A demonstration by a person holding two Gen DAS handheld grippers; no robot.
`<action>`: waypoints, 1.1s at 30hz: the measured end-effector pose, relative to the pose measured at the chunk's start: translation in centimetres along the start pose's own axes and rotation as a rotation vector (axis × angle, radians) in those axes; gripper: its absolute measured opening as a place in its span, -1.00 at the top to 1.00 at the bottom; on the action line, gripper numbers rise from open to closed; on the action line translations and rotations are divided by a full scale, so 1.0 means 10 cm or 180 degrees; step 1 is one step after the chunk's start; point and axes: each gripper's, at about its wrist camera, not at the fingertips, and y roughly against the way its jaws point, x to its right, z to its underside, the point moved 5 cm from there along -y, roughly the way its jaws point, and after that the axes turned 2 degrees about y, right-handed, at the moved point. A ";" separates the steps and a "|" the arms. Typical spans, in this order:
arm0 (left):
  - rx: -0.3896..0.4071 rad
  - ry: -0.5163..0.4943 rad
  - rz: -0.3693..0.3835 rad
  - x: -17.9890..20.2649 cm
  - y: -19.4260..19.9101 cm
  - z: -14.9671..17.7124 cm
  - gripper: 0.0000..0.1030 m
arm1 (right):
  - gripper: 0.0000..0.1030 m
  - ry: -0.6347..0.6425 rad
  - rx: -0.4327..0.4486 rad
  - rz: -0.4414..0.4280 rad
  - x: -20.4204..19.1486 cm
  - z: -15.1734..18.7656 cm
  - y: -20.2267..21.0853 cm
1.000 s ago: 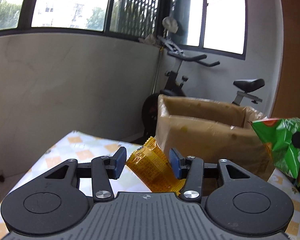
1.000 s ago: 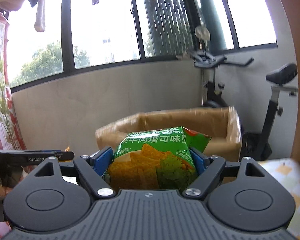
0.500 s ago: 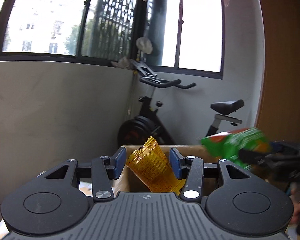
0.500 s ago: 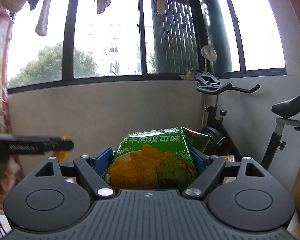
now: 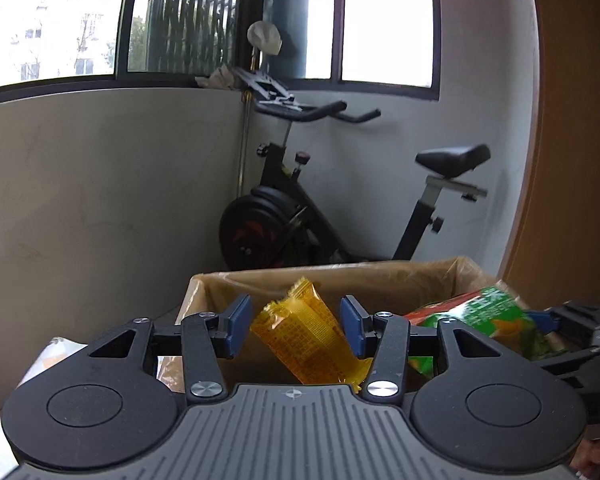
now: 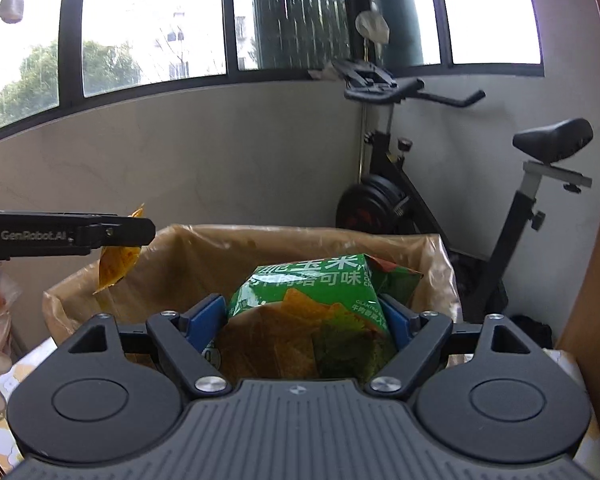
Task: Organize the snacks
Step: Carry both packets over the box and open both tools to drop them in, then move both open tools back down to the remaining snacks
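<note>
The left gripper [image 5: 296, 326] fills the lower centre of its view, its jaws opening around an orange snack packet [image 5: 308, 336] with a gap at the left finger. The right gripper [image 6: 304, 316], lower centre, pinches a green chip bag [image 6: 312, 312] between blue fingers [image 6: 208, 320].

We see the cardboard box [image 6: 228, 252] open on top, w/ free room inside at far left. The right gripper [image 6: 304, 316] & its green chip bag [image 6: 312, 304] fill the near right. An exercise bike [image 5: 300, 216] blocks beyond the far wall.
</note>
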 end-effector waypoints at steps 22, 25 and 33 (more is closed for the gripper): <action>-0.0073 0.0283 0.0084 -0.38 0.66 0.29 -0.42 | -0.74 0.0063 0.0293 -0.0112 -0.22 0.08 0.70; -0.0082 0.0297 0.0052 -0.45 0.77 0.38 -0.42 | -0.74 0.0076 0.0331 -0.0113 -0.25 0.12 0.78; -0.0100 0.0411 -0.0099 -0.66 1.03 0.68 -0.42 | -0.74 0.0011 0.0378 -0.0108 -0.30 0.33 0.94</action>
